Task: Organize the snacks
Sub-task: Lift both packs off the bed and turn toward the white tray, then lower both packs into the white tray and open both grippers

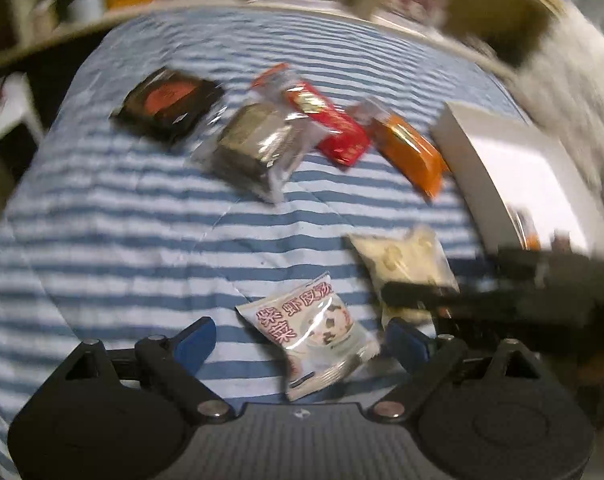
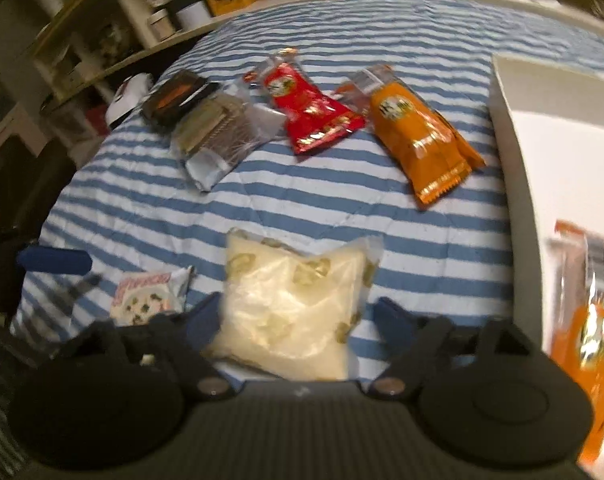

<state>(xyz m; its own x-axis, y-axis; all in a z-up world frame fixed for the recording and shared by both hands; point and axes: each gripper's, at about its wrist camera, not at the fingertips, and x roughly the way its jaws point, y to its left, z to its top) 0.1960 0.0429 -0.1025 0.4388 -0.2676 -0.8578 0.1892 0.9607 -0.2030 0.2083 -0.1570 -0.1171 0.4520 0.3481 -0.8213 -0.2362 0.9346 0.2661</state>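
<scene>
Evidently mid-pickup: from the left wrist, the left gripper (image 1: 297, 340) had its jaws spread around a white printed snack packet (image 1: 312, 330) on the striped bed (image 1: 121, 240). From the right wrist, the right gripper (image 2: 293, 320) straddled a pale snack bag (image 2: 289, 312), jaws spread, apparently not pinching; next each must close, then carry to the white box (image 2: 542, 152).

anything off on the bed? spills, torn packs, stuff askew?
No spills or tears visible. Packets lie loose at mixed angles on the striped cover; the silver pack overlaps the dark pack. Only one orange pack is in the white box. Blur hides fine damage.
</scene>
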